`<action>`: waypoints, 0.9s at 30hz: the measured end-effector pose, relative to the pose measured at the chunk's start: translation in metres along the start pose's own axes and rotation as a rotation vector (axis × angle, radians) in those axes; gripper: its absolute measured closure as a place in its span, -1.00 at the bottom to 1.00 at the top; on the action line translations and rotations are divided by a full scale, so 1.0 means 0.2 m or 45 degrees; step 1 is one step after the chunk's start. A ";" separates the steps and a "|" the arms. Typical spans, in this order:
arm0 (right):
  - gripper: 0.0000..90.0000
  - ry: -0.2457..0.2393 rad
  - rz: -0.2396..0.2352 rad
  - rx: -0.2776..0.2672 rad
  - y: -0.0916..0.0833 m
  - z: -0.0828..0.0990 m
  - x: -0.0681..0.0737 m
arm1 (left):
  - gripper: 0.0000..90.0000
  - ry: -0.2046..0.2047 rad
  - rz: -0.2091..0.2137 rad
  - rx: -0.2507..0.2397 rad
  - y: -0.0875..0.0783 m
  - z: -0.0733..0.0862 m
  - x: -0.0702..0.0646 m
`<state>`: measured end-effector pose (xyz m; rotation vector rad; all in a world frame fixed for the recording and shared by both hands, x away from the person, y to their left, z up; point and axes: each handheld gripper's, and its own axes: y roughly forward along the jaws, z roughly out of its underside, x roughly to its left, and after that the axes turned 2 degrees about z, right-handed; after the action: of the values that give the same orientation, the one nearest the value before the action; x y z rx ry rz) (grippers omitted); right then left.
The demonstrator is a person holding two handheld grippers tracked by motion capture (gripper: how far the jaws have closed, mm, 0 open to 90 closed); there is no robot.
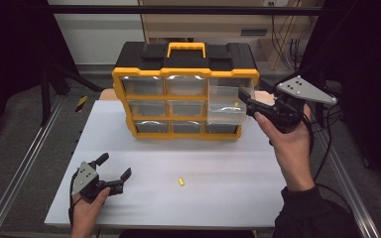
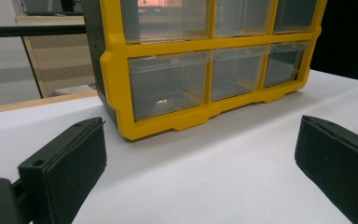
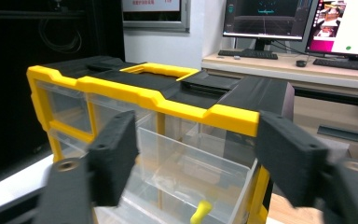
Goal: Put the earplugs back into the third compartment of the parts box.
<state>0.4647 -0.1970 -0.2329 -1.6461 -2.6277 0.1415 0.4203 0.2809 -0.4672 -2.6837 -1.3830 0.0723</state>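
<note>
The organizer (image 1: 183, 94), a yellow-framed black case with a yellow handle on top, stands upright at the far side of the white table (image 1: 218, 198). It holds three rows of three clear drawers.

The top-right drawer (image 1: 225, 106) is pulled out toward the person and hangs forward of the frame; the other drawers sit flush. In the right gripper view a small yellow piece (image 3: 200, 212) lies inside this open drawer, near its front wall.

The right gripper (image 1: 245, 101) is held at the right front corner of the organizer, level with the open drawer, and points toward it. Its jaws stand wide apart. In the right gripper view they frame the open drawer and the organizer's top edge, but the pads press on nothing. Nothing is gripped. Whether a jaw tip touches the drawer's right wall cannot be told from the high view.

The left gripper (image 1: 114, 166) rests low over the near-left part of the table, well apart from the organizer, and points toward it. Its jaws are spread wide and hold nothing; bare table lies between them.

A second yellow piece (image 1: 181, 182) lies loose on the table, near the middle front, between the two hands and right of the left gripper.
</note>
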 end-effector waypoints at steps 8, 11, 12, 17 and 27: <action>-0.71 0.000 -0.002 0.030 -0.07 0.08 0.02 | -0.97 0.005 -0.001 0.002 0.00 0.00 0.00; -0.75 0.004 -0.002 0.058 -0.09 0.13 0.02 | -0.97 0.009 0.002 0.001 0.00 0.00 0.00; -0.75 0.004 -0.001 0.066 -0.09 0.15 0.03 | -0.97 0.008 0.000 -0.001 0.00 0.00 0.00; -0.77 0.017 -0.003 0.113 -0.09 0.25 0.03 | -0.97 0.011 0.002 0.001 0.00 0.00 0.00; -0.78 0.072 0.000 0.238 -0.05 0.46 0.02 | -0.97 0.014 0.004 -0.002 0.00 0.00 0.00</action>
<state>0.4462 -0.2034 -0.3235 -1.5662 -2.4872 0.3245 0.4197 0.2801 -0.4667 -2.6835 -1.3760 0.0568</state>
